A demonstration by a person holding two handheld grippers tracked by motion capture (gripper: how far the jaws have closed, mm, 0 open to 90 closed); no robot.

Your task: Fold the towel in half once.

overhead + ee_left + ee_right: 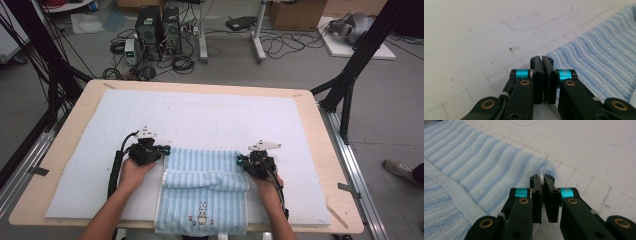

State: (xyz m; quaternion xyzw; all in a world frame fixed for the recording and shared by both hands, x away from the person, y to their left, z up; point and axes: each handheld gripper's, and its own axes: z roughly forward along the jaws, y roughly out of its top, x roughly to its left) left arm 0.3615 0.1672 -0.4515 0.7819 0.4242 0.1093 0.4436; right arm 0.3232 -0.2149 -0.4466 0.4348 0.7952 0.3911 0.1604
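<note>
A blue striped towel (202, 192) lies on the white mat (100, 150) at the near edge of the table (320, 130), about midway along it. Its near end hangs a little over that edge, and a small rabbit print (202, 207) shows there. A fold of cloth runs across the towel's middle like a low roll.

The left gripper (162, 149) sits at the towel's far left corner, held in the person's left hand (134, 172). In the left gripper view its jaws are pressed flat together, and the towel (599, 55) lies just beside them to the right; I cannot tell whether any cloth is caught between them.

The right gripper (242, 160) is at the towel's far right corner, in the right hand (267, 185). In the right gripper view the jaws are nearly closed, with a thin white sliver of the towel's (486, 165) corner pinched between the tips, and the cloth bunches up just ahead of them.

Both forearms come in over the near edge, one on each side of the towel.
</note>
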